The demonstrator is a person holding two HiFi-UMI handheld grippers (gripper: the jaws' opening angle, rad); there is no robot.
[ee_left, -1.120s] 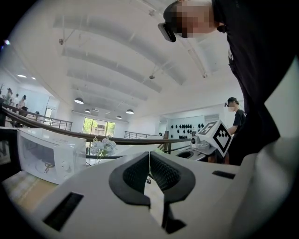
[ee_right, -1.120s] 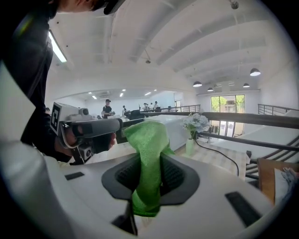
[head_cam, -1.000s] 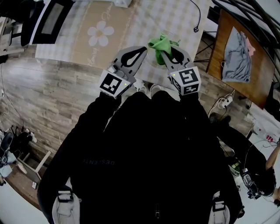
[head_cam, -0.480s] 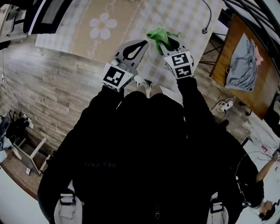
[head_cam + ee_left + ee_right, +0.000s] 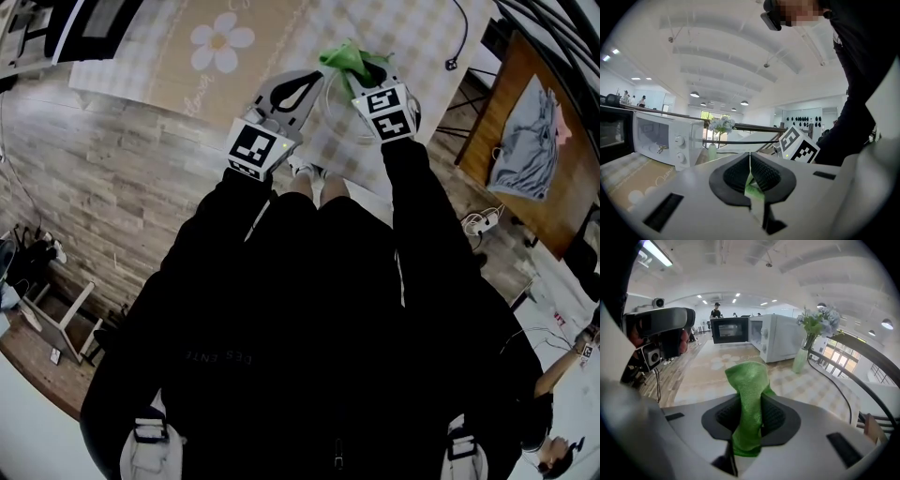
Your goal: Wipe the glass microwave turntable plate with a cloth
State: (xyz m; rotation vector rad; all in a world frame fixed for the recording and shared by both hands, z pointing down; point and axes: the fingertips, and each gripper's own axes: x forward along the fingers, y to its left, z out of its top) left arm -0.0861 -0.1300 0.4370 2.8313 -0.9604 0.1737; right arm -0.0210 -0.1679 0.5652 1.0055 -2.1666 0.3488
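Both gripper views are bright, lit by ceiling lamps [image 5: 695, 94] and by daylight from windows [image 5: 708, 115] beyond the white microwave [image 5: 665, 143], with the ceiling [image 5: 740, 56] above it near washed out, and heavy fisheye bending curves the lines and blackens the corners. In front of the microwave the green cloth [image 5: 749, 404] reads sharp and evenly lit, while the head view is dimmer, its black jacket [image 5: 309, 328] swallowing all detail.
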